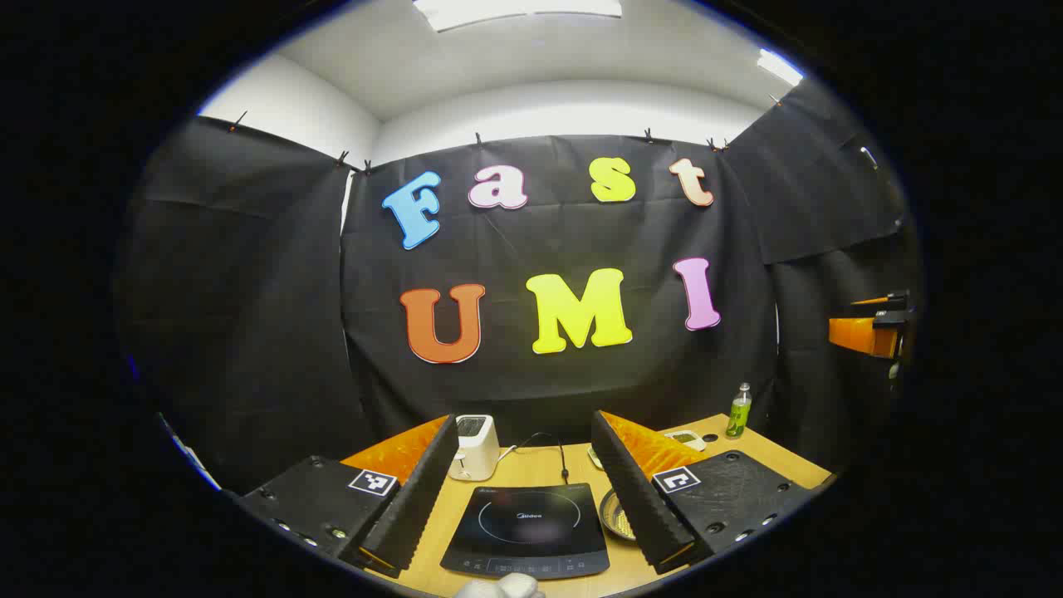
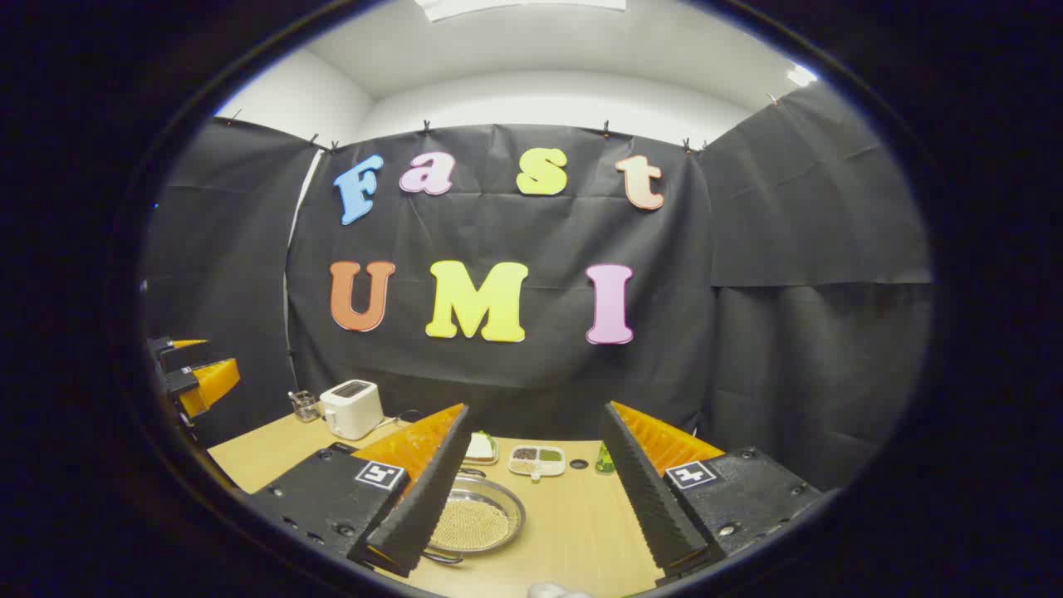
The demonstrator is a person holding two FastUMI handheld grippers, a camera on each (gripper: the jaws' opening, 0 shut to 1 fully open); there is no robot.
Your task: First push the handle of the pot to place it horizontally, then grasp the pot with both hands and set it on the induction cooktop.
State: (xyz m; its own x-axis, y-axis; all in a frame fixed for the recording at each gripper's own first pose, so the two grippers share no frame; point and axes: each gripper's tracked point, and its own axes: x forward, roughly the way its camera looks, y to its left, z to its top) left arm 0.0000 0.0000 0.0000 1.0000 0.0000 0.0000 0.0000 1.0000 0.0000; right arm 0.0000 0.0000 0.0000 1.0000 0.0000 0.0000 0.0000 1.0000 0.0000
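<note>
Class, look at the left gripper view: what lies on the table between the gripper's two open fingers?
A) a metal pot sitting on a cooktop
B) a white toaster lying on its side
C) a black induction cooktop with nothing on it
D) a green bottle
C: the bare induction cooktop lies flat between the spread fingers of the left gripper.

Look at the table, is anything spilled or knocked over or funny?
Nothing stands out. The induction cooktop lies flat and bare on the table, the toaster and the green bottle stand upright, and the round metal pot sits level beside the cooktop. No spill shows. Both grippers, left and right, hang open above the table.
</note>
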